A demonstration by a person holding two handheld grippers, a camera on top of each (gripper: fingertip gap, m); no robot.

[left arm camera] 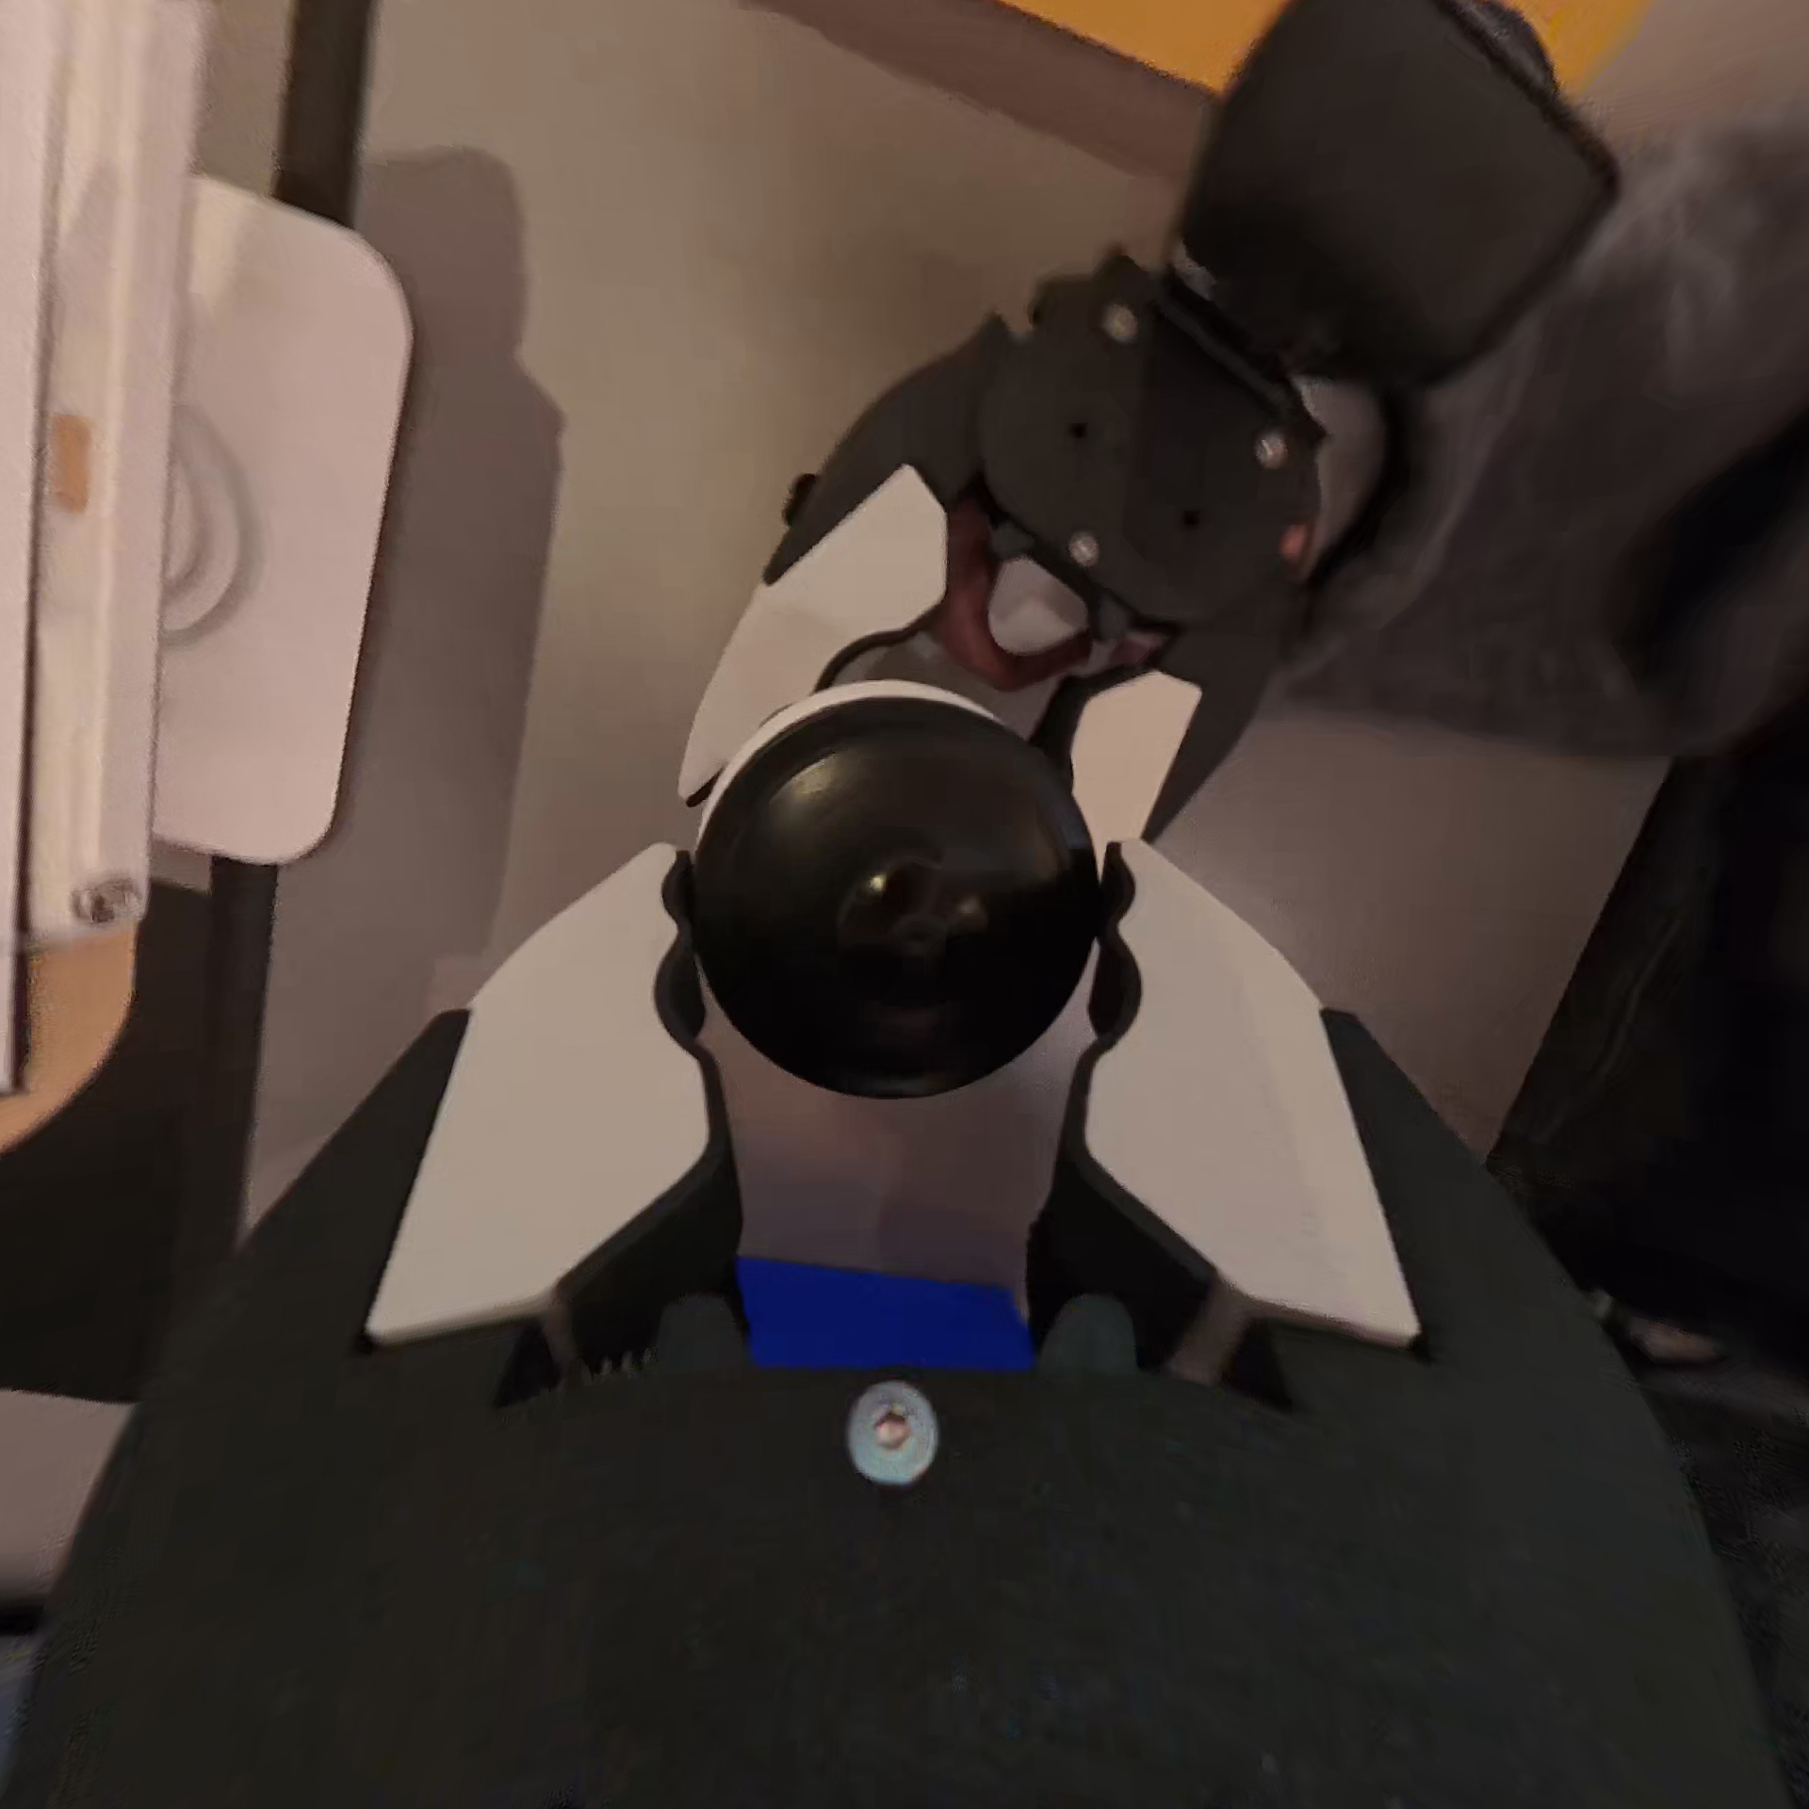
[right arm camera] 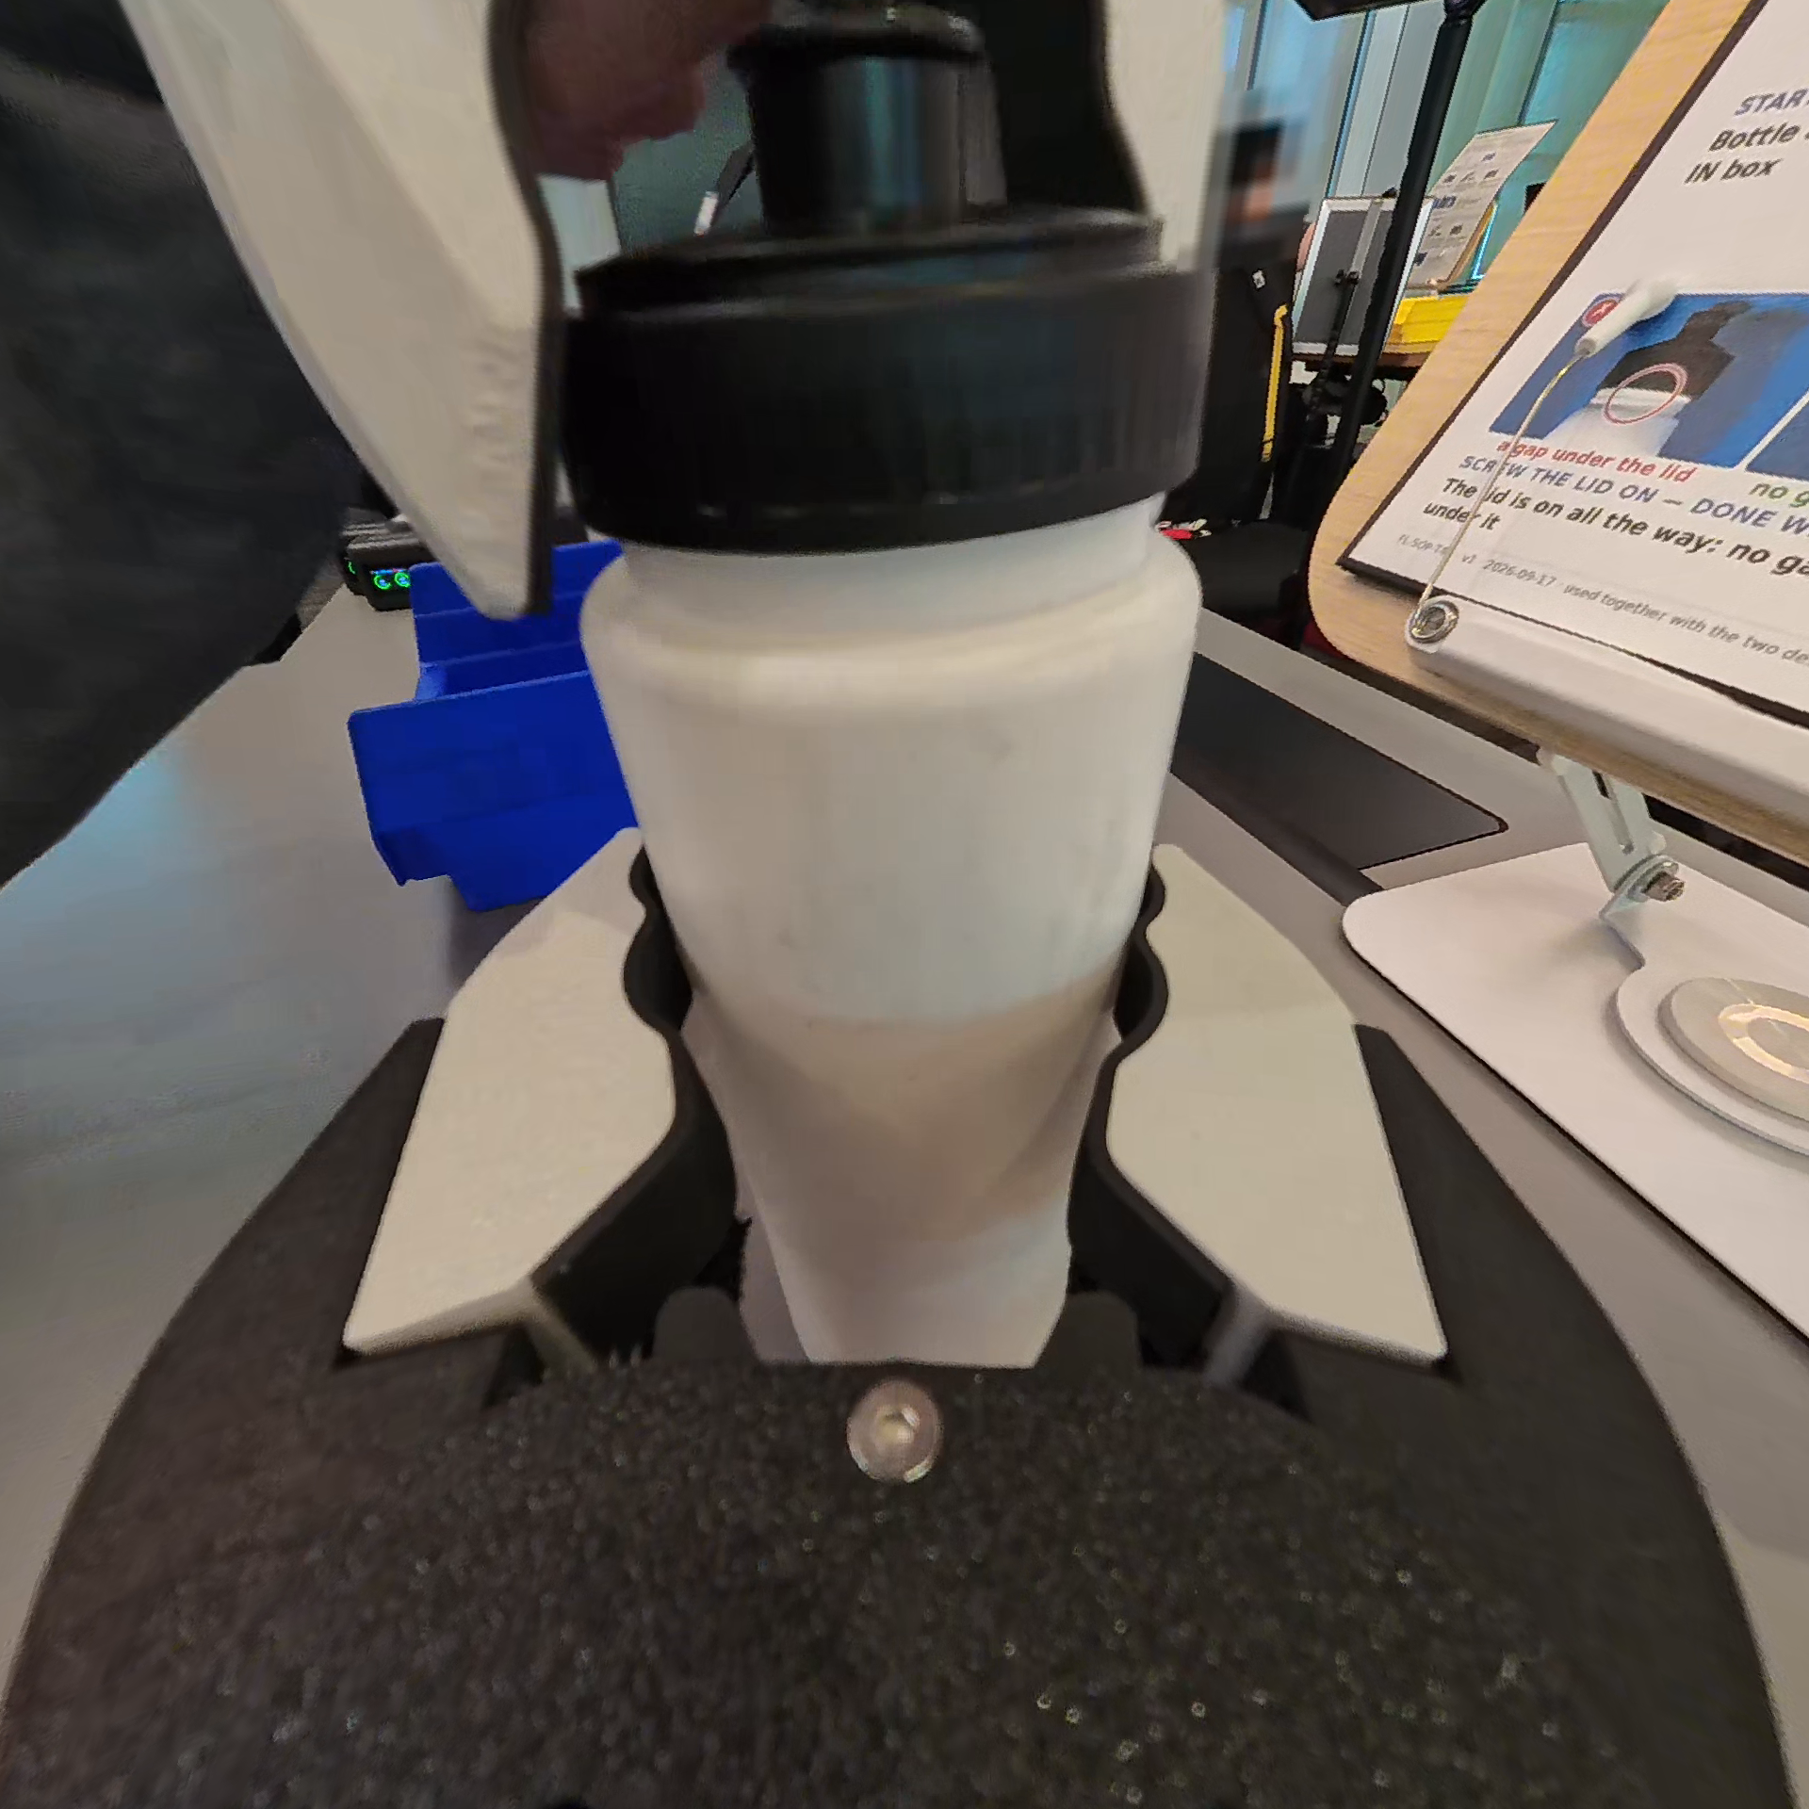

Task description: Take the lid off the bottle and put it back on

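Left gripper (left arm camera: 896,925) clamped on black lid (left arm camera: 896,896) atop white bottle (right arm camera: 896,803); right gripper (right arm camera: 896,964) pinching bottle's body below lid; blue bin (right arm camera: 489,764) behind bottle.

Black textured gripper (right arm camera: 896,940) body — white fingers (right arm camera: 548,1106), black wavy pads, one silver screw (right arm camera: 893,1441).

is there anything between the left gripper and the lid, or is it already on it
Nothing visible stands between them. The left gripper already has its fingers against both sides of the black lid, which sits on the white bottle. The right gripper clamps the bottle's body lower down.
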